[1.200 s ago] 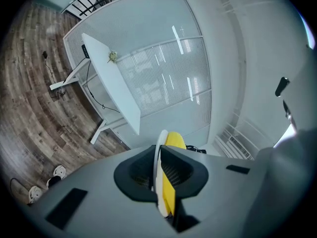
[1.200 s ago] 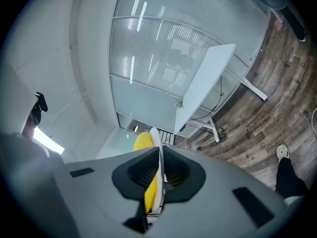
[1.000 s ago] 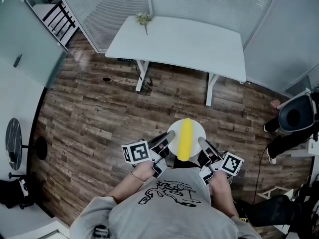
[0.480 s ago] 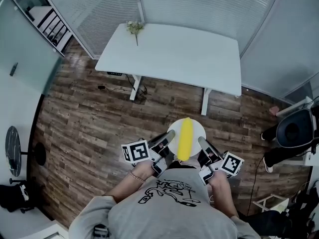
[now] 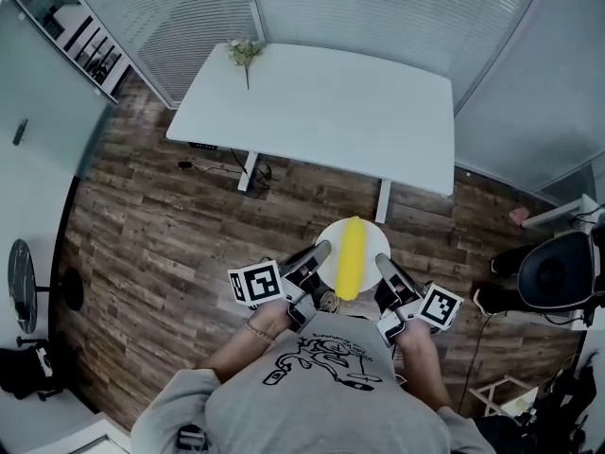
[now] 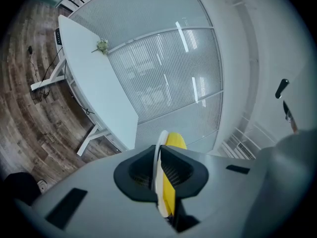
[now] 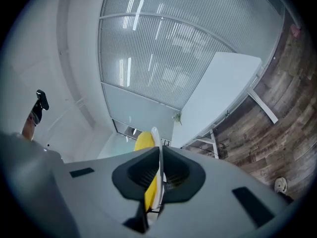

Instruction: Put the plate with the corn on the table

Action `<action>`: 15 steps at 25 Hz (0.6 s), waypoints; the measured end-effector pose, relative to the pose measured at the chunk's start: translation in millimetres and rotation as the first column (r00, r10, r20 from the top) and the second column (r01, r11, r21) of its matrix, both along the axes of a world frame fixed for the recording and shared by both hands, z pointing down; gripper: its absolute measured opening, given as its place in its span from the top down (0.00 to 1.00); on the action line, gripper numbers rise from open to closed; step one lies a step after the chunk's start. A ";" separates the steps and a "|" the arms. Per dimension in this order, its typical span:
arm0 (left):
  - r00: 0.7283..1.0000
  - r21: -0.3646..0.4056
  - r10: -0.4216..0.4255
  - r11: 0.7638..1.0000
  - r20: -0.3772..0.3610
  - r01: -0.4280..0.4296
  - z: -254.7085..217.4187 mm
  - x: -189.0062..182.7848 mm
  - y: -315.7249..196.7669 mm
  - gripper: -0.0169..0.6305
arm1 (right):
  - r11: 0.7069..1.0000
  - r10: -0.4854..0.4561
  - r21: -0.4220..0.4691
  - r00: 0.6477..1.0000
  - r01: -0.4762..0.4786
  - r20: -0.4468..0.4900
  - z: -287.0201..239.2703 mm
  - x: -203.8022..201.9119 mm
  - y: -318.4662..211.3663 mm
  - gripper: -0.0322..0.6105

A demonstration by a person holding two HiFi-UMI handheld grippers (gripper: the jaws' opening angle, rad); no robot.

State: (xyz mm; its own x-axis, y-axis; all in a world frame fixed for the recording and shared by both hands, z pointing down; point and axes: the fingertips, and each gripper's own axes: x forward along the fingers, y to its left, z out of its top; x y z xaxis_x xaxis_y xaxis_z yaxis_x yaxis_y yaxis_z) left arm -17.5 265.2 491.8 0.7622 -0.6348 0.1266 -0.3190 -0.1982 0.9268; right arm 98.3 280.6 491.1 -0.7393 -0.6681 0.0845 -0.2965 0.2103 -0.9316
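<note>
Closer now than a second ago, the table (image 5: pixel 321 102) has slid down toward the person in the head view, while plate and grippers keep their place in front of the chest. On the plate (image 5: pixel 375 242) the corn (image 5: pixel 352 258) lies across the middle, its long axis running straight away from the person, far tip toward the table's near edge. The plate is level above the floor (image 5: pixel 161 244), short of the table and not touching it. The left gripper (image 5: pixel 319 252) is clamped on the plate's left rim and the right gripper (image 5: pixel 384 264) on its right rim; each gripper view shows the thin white edge pinched between dark ribbed pads, with the yellow cob just beyond. The plate is round, white and thin-rimmed; the cob is smooth, plain yellow and cylindrical. The table is a white rectangle on white legs, with a small green sprig (image 5: pixel 244 53) at its far left corner. The floor is dark wood plank.
</note>
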 end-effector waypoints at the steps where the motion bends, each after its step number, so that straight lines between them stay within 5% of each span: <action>1: 1.000 -0.003 -0.002 1.000 -0.001 0.002 1.2 1.6 -3.4 0.91 | 1.000 0.000 -0.002 1.000 0.000 0.001 0.7 1.4 -3.7 0.92; 15: 1.000 0.007 0.023 1.000 0.014 -0.023 10.2 -0.5 -78.2 0.91 | 0.999 0.028 -0.015 1.000 -0.028 0.014 14.0 -0.6 -75.0 0.92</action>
